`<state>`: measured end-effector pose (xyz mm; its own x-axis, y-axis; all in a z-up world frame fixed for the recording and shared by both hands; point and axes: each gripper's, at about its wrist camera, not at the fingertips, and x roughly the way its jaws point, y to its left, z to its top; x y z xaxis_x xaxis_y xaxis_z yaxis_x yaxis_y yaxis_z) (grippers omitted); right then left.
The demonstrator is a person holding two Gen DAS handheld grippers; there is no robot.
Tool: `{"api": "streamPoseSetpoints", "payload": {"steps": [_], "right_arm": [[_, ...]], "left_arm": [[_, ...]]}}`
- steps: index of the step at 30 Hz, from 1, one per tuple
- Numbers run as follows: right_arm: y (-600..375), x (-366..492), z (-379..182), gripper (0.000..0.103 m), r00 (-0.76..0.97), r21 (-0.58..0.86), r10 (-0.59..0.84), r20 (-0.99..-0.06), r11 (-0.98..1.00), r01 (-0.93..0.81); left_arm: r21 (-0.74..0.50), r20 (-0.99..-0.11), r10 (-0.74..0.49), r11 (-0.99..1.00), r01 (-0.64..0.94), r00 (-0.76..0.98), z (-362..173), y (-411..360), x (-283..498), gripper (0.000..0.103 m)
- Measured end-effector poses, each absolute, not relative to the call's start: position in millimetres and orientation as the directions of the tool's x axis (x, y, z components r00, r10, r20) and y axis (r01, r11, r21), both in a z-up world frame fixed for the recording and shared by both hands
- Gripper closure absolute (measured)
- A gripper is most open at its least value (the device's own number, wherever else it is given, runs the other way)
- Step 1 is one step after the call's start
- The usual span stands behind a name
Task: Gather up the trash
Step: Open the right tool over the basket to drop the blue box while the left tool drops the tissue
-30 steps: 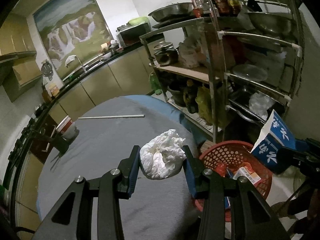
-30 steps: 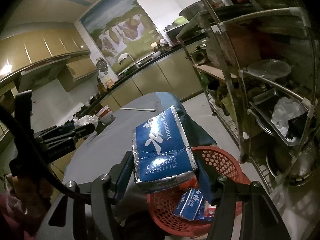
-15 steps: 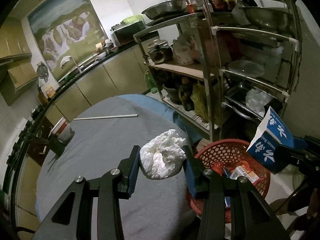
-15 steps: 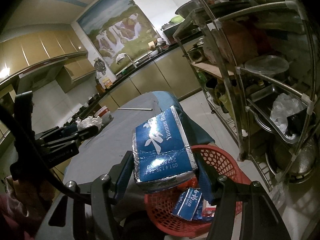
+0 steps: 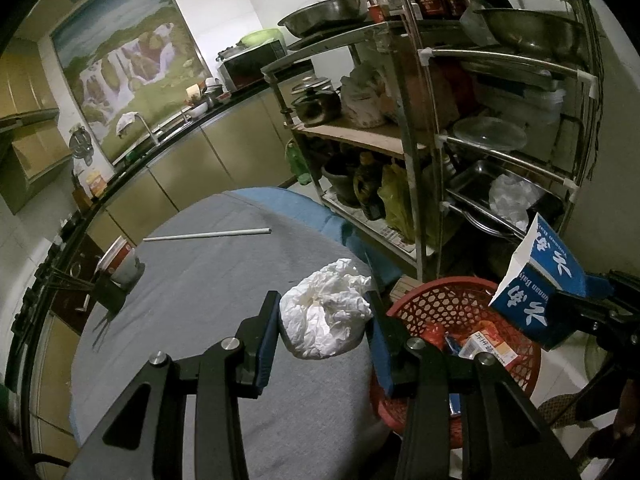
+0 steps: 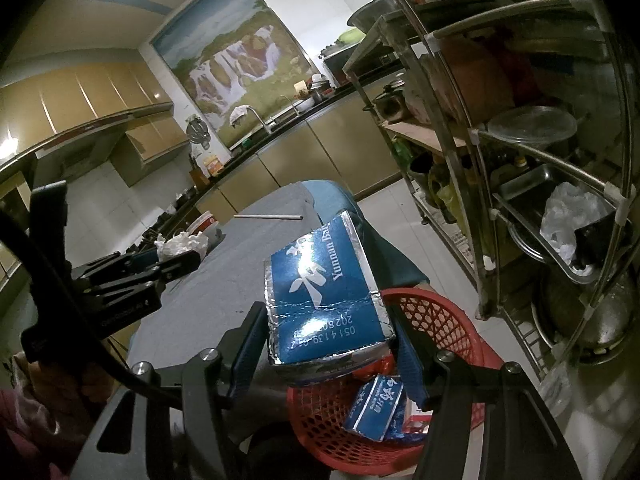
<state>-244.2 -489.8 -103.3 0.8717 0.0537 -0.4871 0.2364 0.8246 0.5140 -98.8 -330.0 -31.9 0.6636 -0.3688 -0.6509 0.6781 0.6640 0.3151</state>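
Observation:
My left gripper is shut on a crumpled white paper wad, held above the grey table's edge, left of the red mesh basket. My right gripper is shut on a blue and silver carton, held over the near rim of the red basket. The carton also shows in the left wrist view, and the left gripper with its wad shows in the right wrist view. The basket holds a small blue box and other wrappers.
A round table with a grey cloth bears a white stick and a red-rimmed cup. A metal rack full of pots and bottles stands close behind the basket. Kitchen counters run along the back wall.
Both grippers have shifted slightly toward the basket with their loads. The grips are unchanged.

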Motion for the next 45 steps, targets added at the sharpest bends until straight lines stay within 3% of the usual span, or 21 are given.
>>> {"api": "streamPoseSetpoints", "payload": {"steps": [45], "right_arm": [[-488, -232, -110, 0.04, 0.872, 0.529, 0.058, -0.486, 0.813, 0.241]], "left_arm": [[0.305, -0.676, -0.373, 0.643, 0.703, 0.635, -48, -330, -93, 0.06]]}}
